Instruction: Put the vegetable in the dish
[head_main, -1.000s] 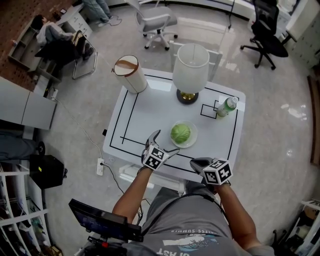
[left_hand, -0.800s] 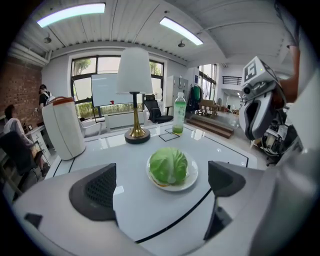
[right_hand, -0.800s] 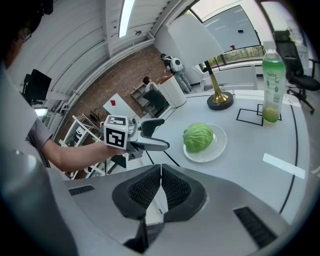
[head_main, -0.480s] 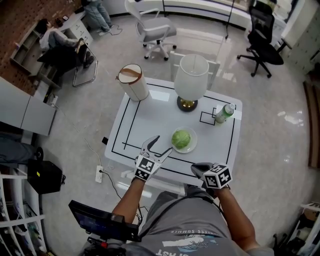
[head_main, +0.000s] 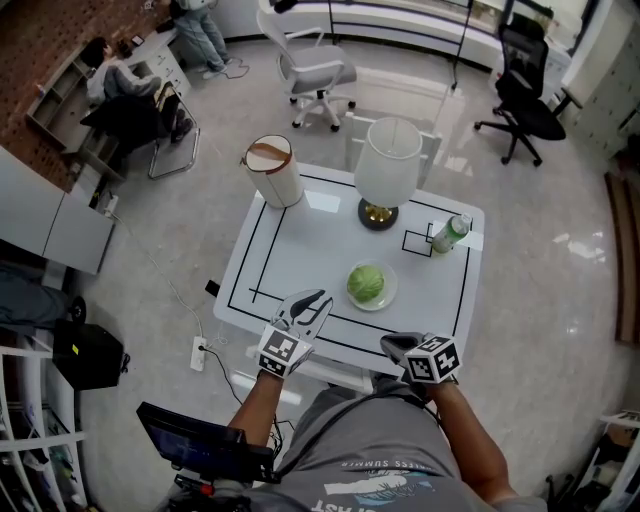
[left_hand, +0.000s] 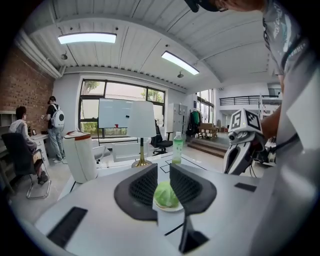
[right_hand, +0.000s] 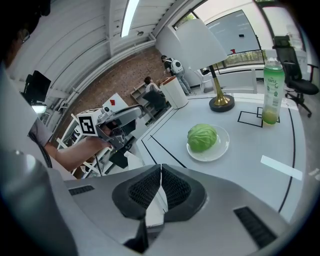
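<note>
A green cabbage rests in a shallow white dish near the front of the white table. My left gripper hovers over the table's front edge, left of the dish and apart from it. Its jaws are closing to a narrow gap with nothing held; in the left gripper view the cabbage shows far off through that gap, beyond the left gripper. My right gripper is at the front edge below the dish. The right gripper has its pads touching and empty, with the cabbage ahead of it.
A lamp with a white shade stands at the back of the table. A green-capped bottle stands at the back right beside a taped square. A white cylindrical bin sits at the back left corner. Office chairs stand beyond the table.
My left gripper has drawn back from the dish toward the table's front edge, and its jaws have gone from wide apart to nearly together. The right gripper has hardly moved.
</note>
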